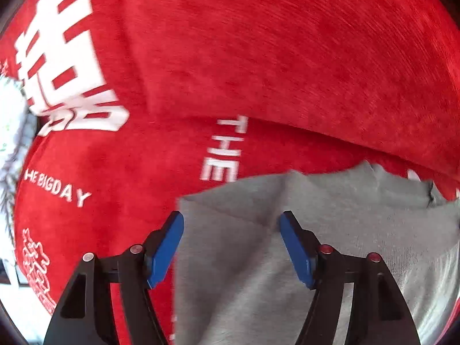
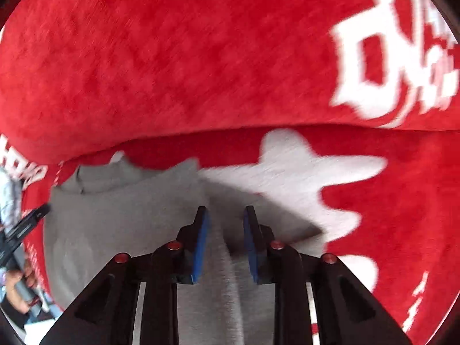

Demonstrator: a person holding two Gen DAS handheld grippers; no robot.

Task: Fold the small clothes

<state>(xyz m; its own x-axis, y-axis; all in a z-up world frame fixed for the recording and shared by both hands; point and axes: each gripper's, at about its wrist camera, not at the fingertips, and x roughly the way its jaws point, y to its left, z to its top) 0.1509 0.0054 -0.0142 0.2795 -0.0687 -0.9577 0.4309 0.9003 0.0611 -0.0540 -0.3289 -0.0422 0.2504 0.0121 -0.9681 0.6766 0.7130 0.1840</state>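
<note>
A small grey knit garment (image 1: 287, 258) lies on a red plush cloth (image 1: 258, 57) with white lettering. In the left wrist view my left gripper (image 1: 231, 218) is open, its blue pads wide apart just above the garment's left edge. In the right wrist view the garment (image 2: 115, 215) fills the lower left, its collar at the far side. My right gripper (image 2: 225, 211) is open with a narrower gap, over the garment's right edge, nothing between the pads. The left gripper (image 2: 31, 215) shows at the far left there, held by a hand.
The red cloth (image 2: 201, 57) rises in a fold behind the garment in both views. A pale fluffy thing (image 1: 11, 132) lies at the left edge of the left wrist view. A white surface shows beyond the cloth's left edge.
</note>
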